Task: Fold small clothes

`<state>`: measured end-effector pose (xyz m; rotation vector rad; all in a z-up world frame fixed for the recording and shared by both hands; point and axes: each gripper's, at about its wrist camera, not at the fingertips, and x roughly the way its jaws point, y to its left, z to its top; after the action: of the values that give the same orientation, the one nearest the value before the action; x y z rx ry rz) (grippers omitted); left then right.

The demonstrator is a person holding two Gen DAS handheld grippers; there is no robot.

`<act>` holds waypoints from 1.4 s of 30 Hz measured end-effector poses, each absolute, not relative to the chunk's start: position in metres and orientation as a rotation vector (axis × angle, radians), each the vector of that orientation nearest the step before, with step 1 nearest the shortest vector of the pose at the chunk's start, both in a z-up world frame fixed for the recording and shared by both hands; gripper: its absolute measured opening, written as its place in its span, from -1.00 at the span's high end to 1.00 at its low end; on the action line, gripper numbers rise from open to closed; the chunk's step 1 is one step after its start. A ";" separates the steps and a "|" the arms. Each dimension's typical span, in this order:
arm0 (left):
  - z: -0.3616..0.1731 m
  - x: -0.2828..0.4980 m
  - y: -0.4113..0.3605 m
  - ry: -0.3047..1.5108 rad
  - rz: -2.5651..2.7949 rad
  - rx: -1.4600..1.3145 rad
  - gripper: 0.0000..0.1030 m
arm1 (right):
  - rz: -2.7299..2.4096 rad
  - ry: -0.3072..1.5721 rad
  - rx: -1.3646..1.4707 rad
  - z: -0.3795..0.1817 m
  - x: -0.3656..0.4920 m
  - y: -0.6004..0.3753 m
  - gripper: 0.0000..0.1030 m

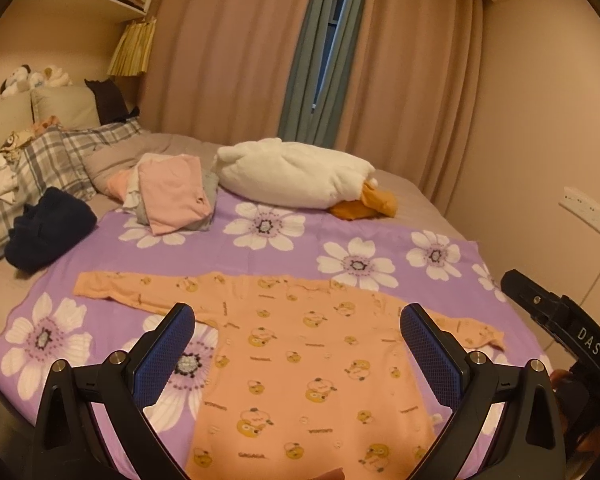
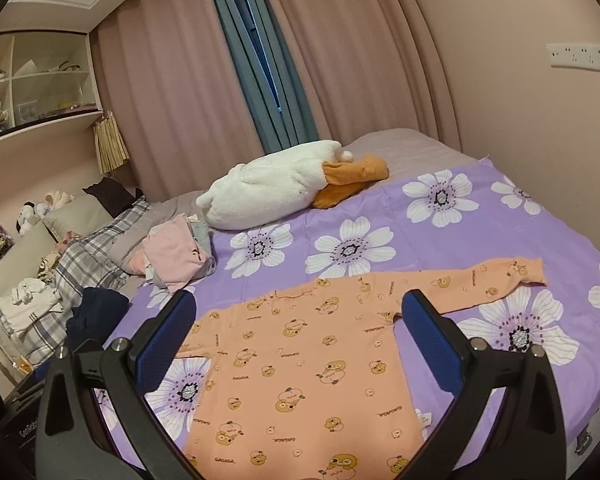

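A small orange long-sleeved top (image 1: 308,364) with a duck print lies spread flat on the purple flowered sheet (image 1: 284,252), sleeves stretched out left and right. My left gripper (image 1: 298,320) hovers above its chest, open, nothing between the blue pads. In the right wrist view the same top (image 2: 300,364) lies below my right gripper (image 2: 300,308), which is also open and holds nothing. The right sleeve (image 2: 500,280) reaches toward the wall. The right gripper's black body (image 1: 560,320) shows at the right edge of the left wrist view.
A pile of folded pink and grey clothes (image 1: 172,192) sits behind the top on the left. A dark blue garment (image 1: 48,232) lies at the sheet's left edge. A white duck plush (image 1: 300,180) lies across the back. Plaid pillows (image 1: 52,160) and curtains stand beyond.
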<state>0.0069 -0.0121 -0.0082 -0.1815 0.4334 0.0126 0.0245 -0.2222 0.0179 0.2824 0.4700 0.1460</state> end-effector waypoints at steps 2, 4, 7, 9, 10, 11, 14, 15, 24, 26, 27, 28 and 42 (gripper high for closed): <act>-0.009 0.008 -0.012 0.440 0.014 -0.176 -0.98 | 0.157 0.496 0.304 0.016 0.027 -0.225 -1.00; -0.010 0.008 -0.011 0.439 0.012 -0.169 -0.98 | 0.164 0.501 0.315 0.016 0.027 -0.226 -1.00; -0.009 0.010 -0.014 0.457 0.018 -0.162 -0.98 | 0.136 0.481 0.288 0.017 0.022 -0.222 -1.00; -0.010 0.009 -0.015 0.431 0.009 -0.175 -0.98 | 0.118 0.465 0.263 0.019 0.020 -0.220 -1.00; -0.010 0.010 -0.016 0.419 0.005 -0.175 -0.98 | 0.122 0.463 0.259 0.019 0.021 -0.221 -1.00; -0.011 0.010 -0.017 0.422 0.003 -0.175 -0.98 | 0.130 0.465 0.260 0.020 0.022 -0.222 -1.00; -0.013 0.010 -0.018 0.444 0.004 -0.154 -0.98 | 0.160 0.484 0.277 0.019 0.026 -0.223 -1.00; -0.014 0.009 -0.017 0.470 0.005 -0.148 -0.98 | 0.162 0.488 0.279 0.018 0.027 -0.223 -1.00; -0.016 0.007 -0.016 0.519 -0.001 -0.124 -0.98 | 0.138 0.497 0.273 0.016 0.027 -0.222 -1.00; -0.016 0.006 -0.015 0.518 -0.005 -0.119 -0.98 | 0.141 0.494 0.282 0.016 0.028 -0.223 -1.00; -0.016 0.006 -0.016 0.516 -0.007 -0.118 -0.98 | 0.137 0.491 0.279 0.016 0.028 -0.223 -1.00; -0.016 0.006 -0.016 0.506 -0.010 -0.120 -0.98 | 0.128 0.484 0.271 0.016 0.027 -0.222 -1.00; -0.018 0.012 -0.014 0.529 -0.037 -0.152 -0.98 | 0.127 0.471 0.266 0.018 0.026 -0.223 -1.00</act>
<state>0.0121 -0.0136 -0.0182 -0.1516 0.5287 -0.0369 0.0257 -0.2229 0.0178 0.2665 0.4713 0.1272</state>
